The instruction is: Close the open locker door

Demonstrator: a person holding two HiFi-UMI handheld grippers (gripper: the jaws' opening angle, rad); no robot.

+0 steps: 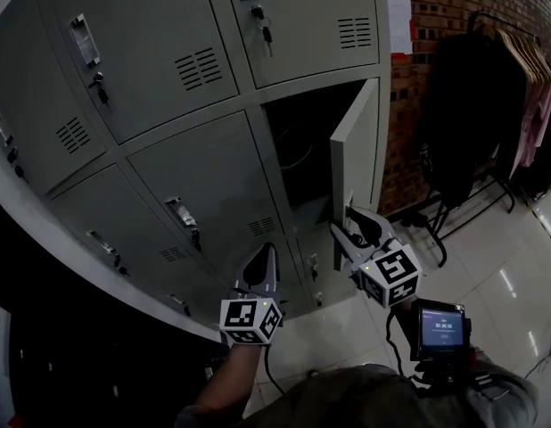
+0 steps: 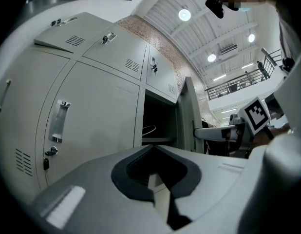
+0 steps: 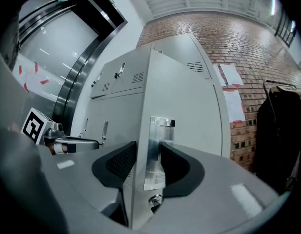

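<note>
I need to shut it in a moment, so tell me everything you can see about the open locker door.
The open locker door is plain grey painted metal. It is swung out roughly square to the lockers, hinged on its right side, baring a dark compartment. Its outer face carries an upright shiny handle plate with a lock below. Its free edge lines up between the parted jaws of the right gripper; whether they touch it cannot be told.
</note>
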